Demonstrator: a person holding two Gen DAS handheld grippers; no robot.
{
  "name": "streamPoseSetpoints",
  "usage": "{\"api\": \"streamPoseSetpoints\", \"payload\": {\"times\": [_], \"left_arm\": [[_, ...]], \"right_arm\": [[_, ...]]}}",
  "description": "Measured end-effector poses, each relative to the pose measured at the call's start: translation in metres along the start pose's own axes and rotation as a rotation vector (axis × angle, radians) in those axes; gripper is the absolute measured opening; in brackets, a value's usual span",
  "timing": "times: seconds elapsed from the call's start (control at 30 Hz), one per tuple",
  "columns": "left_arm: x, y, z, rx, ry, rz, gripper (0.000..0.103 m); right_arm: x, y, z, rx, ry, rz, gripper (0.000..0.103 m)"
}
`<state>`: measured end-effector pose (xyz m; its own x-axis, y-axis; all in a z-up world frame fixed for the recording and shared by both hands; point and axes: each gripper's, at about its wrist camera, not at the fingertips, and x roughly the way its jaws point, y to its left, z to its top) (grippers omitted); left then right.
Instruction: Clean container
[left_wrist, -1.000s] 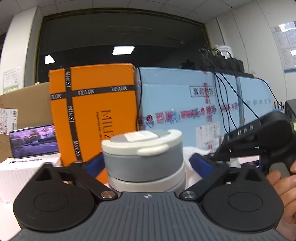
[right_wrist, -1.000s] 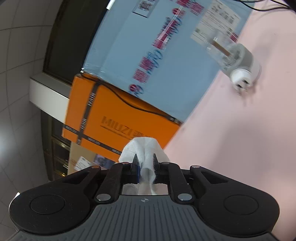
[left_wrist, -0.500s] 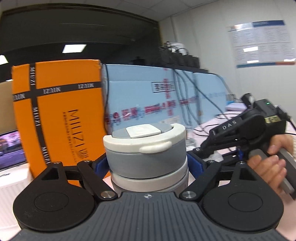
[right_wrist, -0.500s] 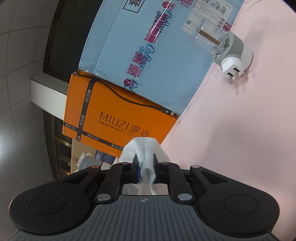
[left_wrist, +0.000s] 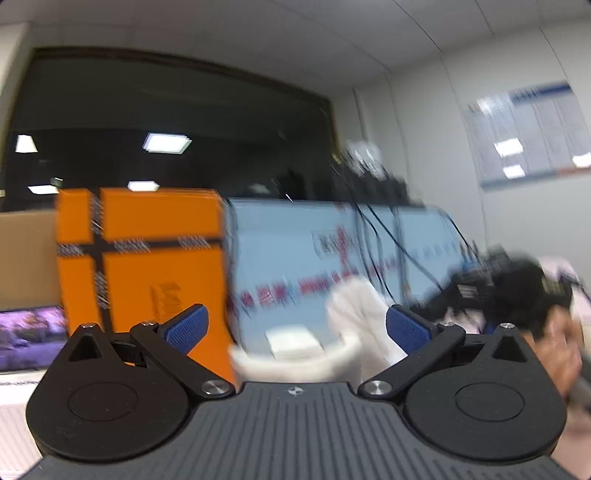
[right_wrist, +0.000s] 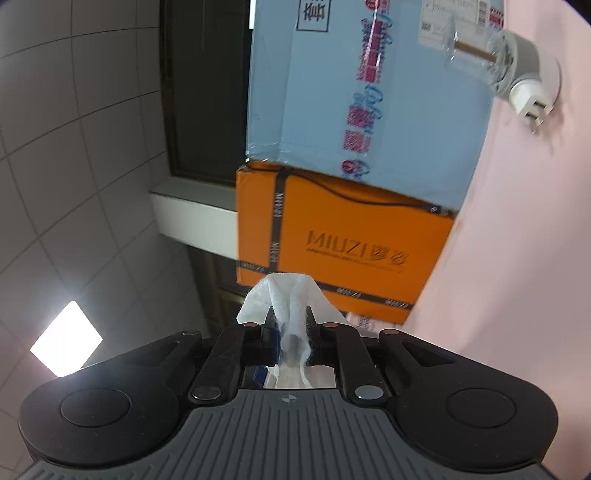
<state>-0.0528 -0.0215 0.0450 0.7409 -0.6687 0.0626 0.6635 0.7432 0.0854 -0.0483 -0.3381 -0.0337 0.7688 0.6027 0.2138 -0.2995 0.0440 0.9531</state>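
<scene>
Now my left gripper (left_wrist: 297, 326) gapes around the container (left_wrist: 295, 354), unheld; my right gripper (right_wrist: 291, 325) pinches the wipe (right_wrist: 288, 295); wiping could topple it.

— Where does your left wrist view look from?

— From just behind your left tool (left_wrist: 297, 328), level and upright, facing the orange box (left_wrist: 147, 258) and the blue carton (left_wrist: 332, 258) near ahead. It is blurred.

— And your right wrist view?

— From behind your right tool (right_wrist: 290, 332), rolled sideways, so the pink counter (right_wrist: 517, 258) runs up its right edge, with ceiling tiles at the left.

— What do the two share?

— The same orange box (right_wrist: 343, 251) and blue carton (right_wrist: 369, 92). Your left view also catches your right hand (left_wrist: 561, 354) at its right edge.
</scene>
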Motion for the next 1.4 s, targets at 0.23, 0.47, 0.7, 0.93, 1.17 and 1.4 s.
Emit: {"api": "streamPoseSetpoints", "payload": {"times": [0.23,0.47,0.7,0.93,1.17,1.4], "left_arm": [[0.014,0.007,0.002,-0.015,0.074,0.232,0.103],[0.022,0.006,-0.001,-0.053,0.127,0.211,0.103],[0.022,0.006,-0.002,-0.081,0.137,0.228,0.103],[0.022,0.007,-0.002,-0.093,0.134,0.223,0.103],[0.021,0.007,-0.003,-0.097,0.133,0.228,0.103],[0.019,0.007,-0.004,-0.097,0.132,0.226,0.103]], "right_arm": [[0.009,-0.001,-0.006,-0.01,0.052,-0.033,0.01],[0.013,-0.001,-0.014,-0.105,0.054,-0.177,0.01],[0.017,-0.009,-0.021,-0.163,0.06,-0.339,0.011],[0.009,-0.006,-0.021,-0.142,0.049,-0.217,0.011],[0.01,-0.005,-0.022,-0.155,0.054,-0.202,0.011],[0.012,-0.021,-0.025,-0.122,0.056,-0.37,0.012]]}}
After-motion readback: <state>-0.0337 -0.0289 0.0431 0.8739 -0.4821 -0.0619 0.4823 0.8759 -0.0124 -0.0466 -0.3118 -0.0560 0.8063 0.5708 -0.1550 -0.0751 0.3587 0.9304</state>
